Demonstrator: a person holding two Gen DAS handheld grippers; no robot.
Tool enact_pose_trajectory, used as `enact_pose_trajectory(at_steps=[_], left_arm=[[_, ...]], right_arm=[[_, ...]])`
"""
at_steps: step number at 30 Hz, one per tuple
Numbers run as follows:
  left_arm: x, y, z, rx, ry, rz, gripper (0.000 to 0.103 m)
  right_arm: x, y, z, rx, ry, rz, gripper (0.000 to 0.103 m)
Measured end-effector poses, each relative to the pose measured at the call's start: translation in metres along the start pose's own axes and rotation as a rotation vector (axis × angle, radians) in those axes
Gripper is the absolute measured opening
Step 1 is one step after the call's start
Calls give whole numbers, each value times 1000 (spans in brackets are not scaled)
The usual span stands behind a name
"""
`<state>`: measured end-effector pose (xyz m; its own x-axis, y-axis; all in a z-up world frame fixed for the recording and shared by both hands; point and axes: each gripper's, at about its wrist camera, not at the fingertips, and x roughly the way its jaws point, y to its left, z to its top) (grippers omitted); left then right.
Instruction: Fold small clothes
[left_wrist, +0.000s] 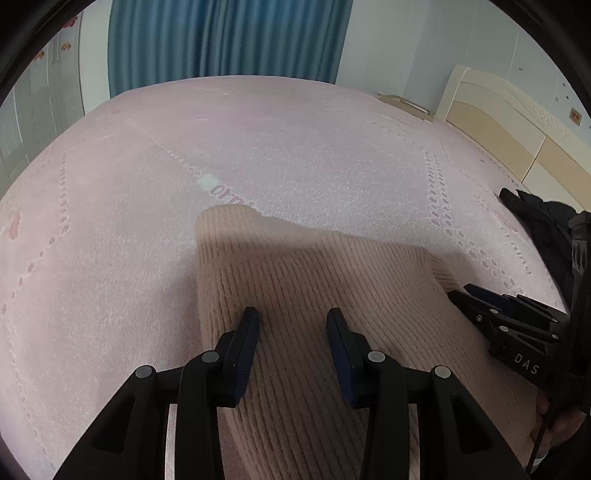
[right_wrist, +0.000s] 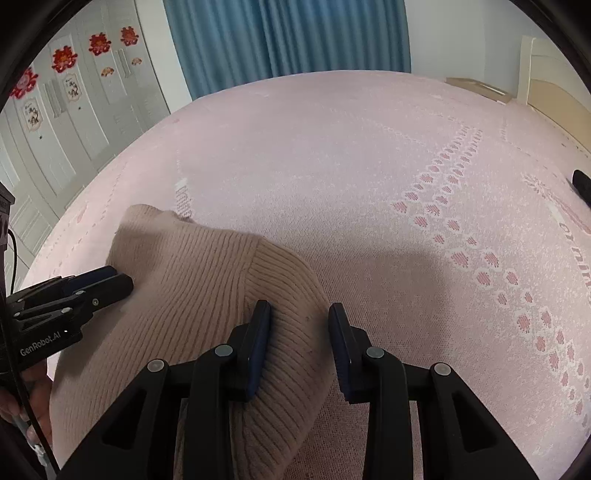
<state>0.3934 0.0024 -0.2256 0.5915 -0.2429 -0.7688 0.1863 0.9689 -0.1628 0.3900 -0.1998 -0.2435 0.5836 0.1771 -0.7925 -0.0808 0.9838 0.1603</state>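
Note:
A beige ribbed knit garment (left_wrist: 314, 280) lies folded on the pink bedspread (left_wrist: 295, 147). My left gripper (left_wrist: 293, 317) hovers over its middle, jaws apart, with flat knit showing in the gap and nothing pinched. In the right wrist view the garment (right_wrist: 192, 266) fills the lower left, and its ribbed hem runs under my right gripper (right_wrist: 299, 314). That gripper is also open and straddles the hem's right edge. Each gripper shows in the other's view: the right gripper (left_wrist: 460, 292) touches the garment's right edge, and the left gripper (right_wrist: 123, 280) rests on its left part.
A dark garment (left_wrist: 539, 221) lies at the bed's right edge, by a cream headboard (left_wrist: 498, 122). Blue curtains (left_wrist: 229, 37) hang behind the bed, with white wardrobe doors (right_wrist: 74, 92) to the left. The bedspread (right_wrist: 369, 184) stretches far and right. A hand (right_wrist: 37, 406) holds the left gripper.

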Motion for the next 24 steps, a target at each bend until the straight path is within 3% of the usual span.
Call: enact_pose_trajectory(at_steps=[3,8,12,15,17,19,21,24], left_arm=[[-9,0,-6,-16,7,-18,37],[-42,-4,-28,5,-15,-36,43],[-64,-3,-50,-16,-4,-53,43],[-76,-3,-69,-43,3,-67,49],[-83,-1,-82,-69,4,-85,50],[-86,0,-91,-85,22,-104,51],[-89,1,-98,-87,35,-107,51],[-94,2,-109,-80,45,-130,51]], right_arm=[[-14,-3,1,1,-4,2,32],[-70,-16,-15,50,-63,68,41],[-99,-18,-42,90,-53,143,43],[-95,-10,-56,96,-15,147,42],[-85,-4,-60,106,9,150,38],[-71,2,-60,105,29,177,16],[-72,9,-57,72,2,157,13],[-98,3,-55,72,-106,223,12]])
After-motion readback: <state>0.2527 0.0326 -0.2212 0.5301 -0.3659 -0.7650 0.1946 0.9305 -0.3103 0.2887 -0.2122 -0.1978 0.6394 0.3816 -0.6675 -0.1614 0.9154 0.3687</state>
